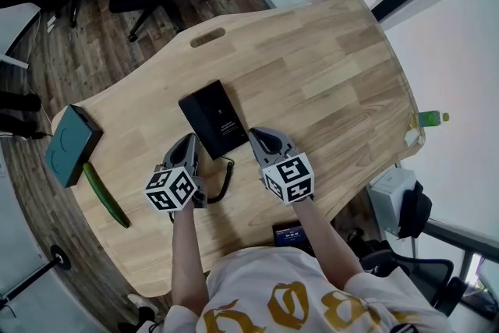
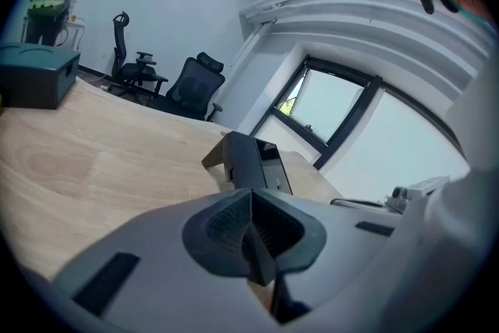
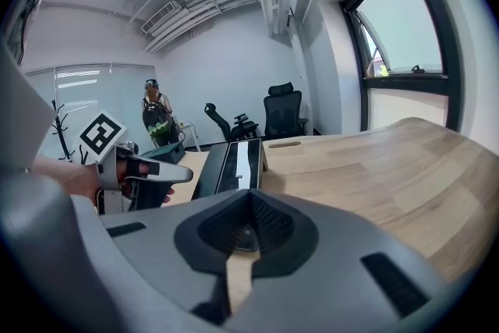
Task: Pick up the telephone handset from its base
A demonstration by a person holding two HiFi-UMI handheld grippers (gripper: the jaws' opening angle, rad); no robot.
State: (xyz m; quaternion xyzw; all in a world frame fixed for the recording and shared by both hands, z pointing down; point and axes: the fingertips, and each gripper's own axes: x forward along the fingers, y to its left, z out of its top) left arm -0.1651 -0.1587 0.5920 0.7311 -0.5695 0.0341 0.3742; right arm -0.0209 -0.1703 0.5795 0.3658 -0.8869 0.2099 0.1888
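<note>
Far left on the wooden table: a green box, with a long green stick just beside it. Next, the left gripper, fingers pressed together, holding nothing. In the middle, the black phone, flat on the table, just ahead of both grippers and touched by neither. Cannot tell the handset apart from the rest of it. A curly cord at its near end. Then the right gripper, fingers also together, empty. Far right, a green bottle by the table edge.
</note>
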